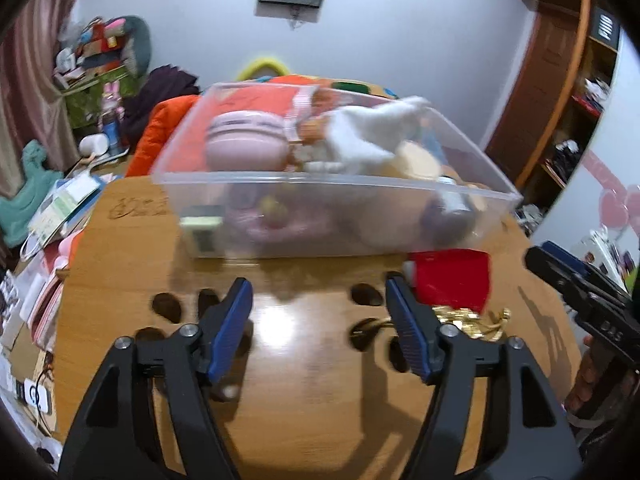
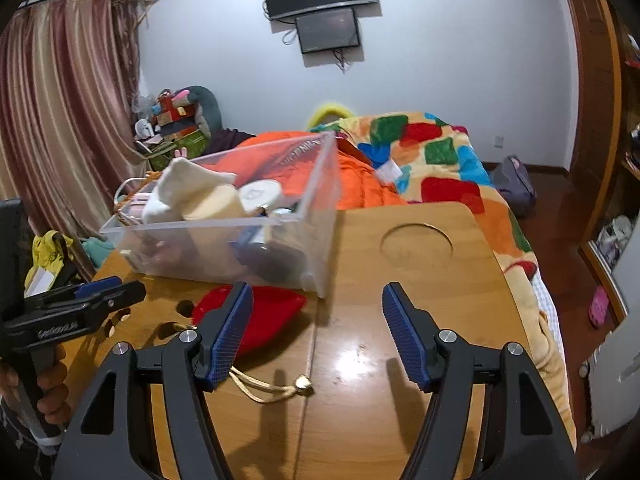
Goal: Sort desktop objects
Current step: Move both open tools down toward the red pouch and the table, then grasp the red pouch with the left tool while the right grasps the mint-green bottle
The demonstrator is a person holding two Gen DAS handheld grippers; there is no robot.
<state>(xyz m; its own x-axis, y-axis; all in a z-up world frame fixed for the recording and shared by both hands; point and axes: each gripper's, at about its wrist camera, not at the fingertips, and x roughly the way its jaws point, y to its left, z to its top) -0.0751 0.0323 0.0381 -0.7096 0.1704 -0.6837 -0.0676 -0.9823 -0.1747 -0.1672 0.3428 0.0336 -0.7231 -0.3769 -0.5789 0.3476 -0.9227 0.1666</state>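
The left gripper (image 1: 320, 320) hangs over the near part of the wooden table (image 1: 304, 380), jaws standing well apart with nothing between the blue pads. The right gripper (image 2: 318, 330) hovers beside it, likewise spread wide and empty; its left pad stands in front of the red pouch (image 2: 260, 316).

The table is glossy and honey-coloured, with dark oval cut-outs near its near edge and a round recess (image 2: 416, 240) toward its far right corner. A seam runs from near edge to far edge down its middle.

A clear bin (image 1: 320, 184) sits at the far edge, its long axis running along that edge. It holds a pink round case (image 1: 244, 140), a white cloth (image 1: 360, 136), a cream roll (image 2: 216, 202) and other blurred items. The pouch lies flat just in front of the bin's right corner, and its gold cord (image 2: 264, 388) trails toward the near edge, ending in a small gold bead.

Behind the table a bed carries an orange quilt (image 2: 360, 184) and a patchwork blanket (image 2: 440, 160). A screen (image 2: 328, 30) hangs on the pale wall, striped curtains (image 2: 68, 120) at the left, a wooden wardrobe (image 1: 548, 80) at the right.
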